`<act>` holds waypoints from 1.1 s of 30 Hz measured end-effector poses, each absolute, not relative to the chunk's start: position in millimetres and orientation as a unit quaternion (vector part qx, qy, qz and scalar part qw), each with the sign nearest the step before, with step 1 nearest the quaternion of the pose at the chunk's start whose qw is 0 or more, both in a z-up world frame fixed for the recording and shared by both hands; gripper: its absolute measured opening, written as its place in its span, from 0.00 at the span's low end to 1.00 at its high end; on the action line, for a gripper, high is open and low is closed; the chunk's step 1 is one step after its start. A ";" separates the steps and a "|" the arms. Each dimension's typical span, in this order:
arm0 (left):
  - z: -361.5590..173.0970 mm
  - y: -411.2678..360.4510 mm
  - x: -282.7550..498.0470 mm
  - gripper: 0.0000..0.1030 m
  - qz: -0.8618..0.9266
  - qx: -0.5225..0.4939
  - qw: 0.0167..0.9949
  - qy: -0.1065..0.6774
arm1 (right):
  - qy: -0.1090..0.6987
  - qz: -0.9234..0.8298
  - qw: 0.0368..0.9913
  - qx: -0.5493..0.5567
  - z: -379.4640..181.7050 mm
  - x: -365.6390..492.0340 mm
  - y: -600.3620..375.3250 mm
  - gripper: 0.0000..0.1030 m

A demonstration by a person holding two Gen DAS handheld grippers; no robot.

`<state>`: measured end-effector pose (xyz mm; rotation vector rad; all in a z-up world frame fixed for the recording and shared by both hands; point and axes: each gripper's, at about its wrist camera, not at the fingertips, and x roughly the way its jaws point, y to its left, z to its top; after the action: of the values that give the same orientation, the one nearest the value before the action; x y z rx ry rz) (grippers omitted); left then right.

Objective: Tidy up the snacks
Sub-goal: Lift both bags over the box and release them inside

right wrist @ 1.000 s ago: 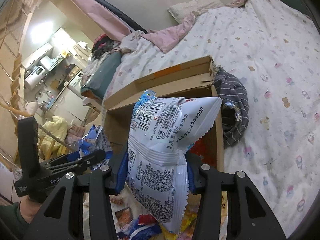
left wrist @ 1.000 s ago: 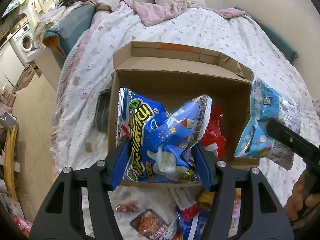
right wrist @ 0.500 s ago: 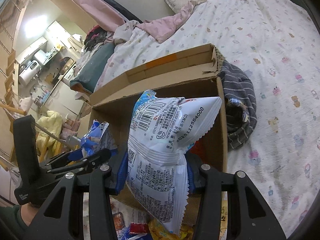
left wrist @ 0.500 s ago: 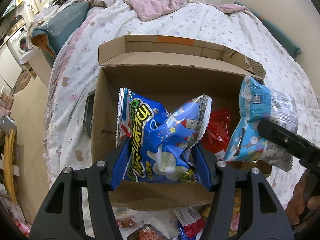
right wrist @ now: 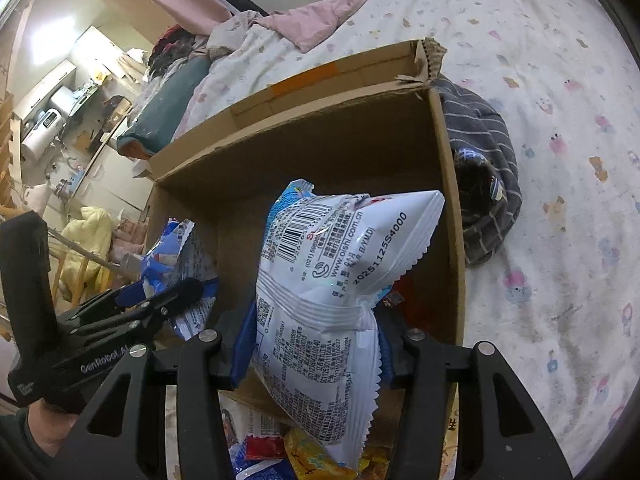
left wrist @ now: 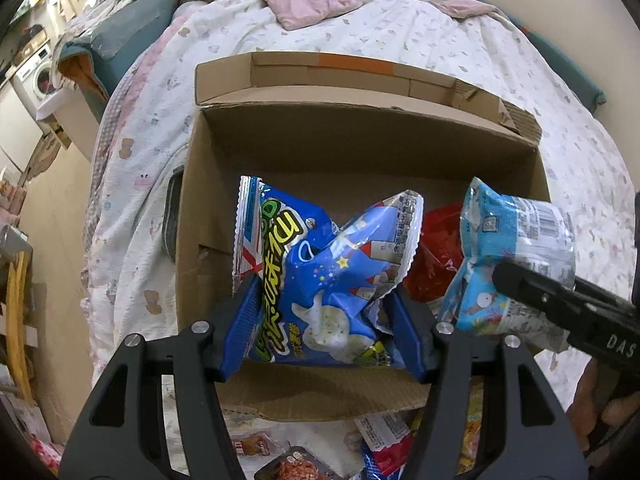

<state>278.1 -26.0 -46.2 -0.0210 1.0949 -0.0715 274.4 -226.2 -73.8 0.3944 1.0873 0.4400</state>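
Note:
An open cardboard box [left wrist: 360, 136] [right wrist: 320, 128] stands on the bed. My left gripper [left wrist: 324, 312] is shut on a dark blue snack bag [left wrist: 320, 272] and holds it over the box's near left part. My right gripper [right wrist: 312, 344] is shut on a light blue and white snack bag [right wrist: 328, 280], held over the box's near right side; that bag also shows in the left wrist view [left wrist: 516, 252]. A red bag [left wrist: 436, 256] lies inside the box. The left gripper with its bag shows in the right wrist view [right wrist: 176, 292].
Several loose snack packets [left wrist: 380, 436] [right wrist: 304, 452] lie on the bed in front of the box. A dark striped cloth [right wrist: 484, 184] lies against the box's right side. A pink blanket [left wrist: 320, 4] and pillow are at the bed's far end. Floor lies to the left.
Both grippers have moved forward with their bags, from in front of the box to over its opening. The box now looks nearer and larger.

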 end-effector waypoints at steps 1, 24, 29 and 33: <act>-45.2 -28.9 276.8 0.65 -0.036 -0.003 0.854 0.519 | 0.509 0.208 0.813 0.189 -73.7 274.4 -226.8 0.52; -31.6 -19.7 269.5 0.84 -0.028 -0.016 0.871 0.490 | 0.437 0.179 0.859 0.199 -43.7 269.3 -247.5 0.96; -26.0 -17.5 263.0 0.84 -0.028 -0.020 0.874 0.485 | 0.428 0.174 0.864 0.201 -38.0 270.8 -253.4 0.96; -20.1 -10.8 253.8 0.84 -0.024 -0.030 0.875 0.482 | 0.423 0.170 0.865 0.209 -33.5 265.6 -258.8 0.96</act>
<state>253.8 -10.8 -20.1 -0.0632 1.0060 -0.0506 265.6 -258.8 -33.5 0.4385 0.8865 0.3554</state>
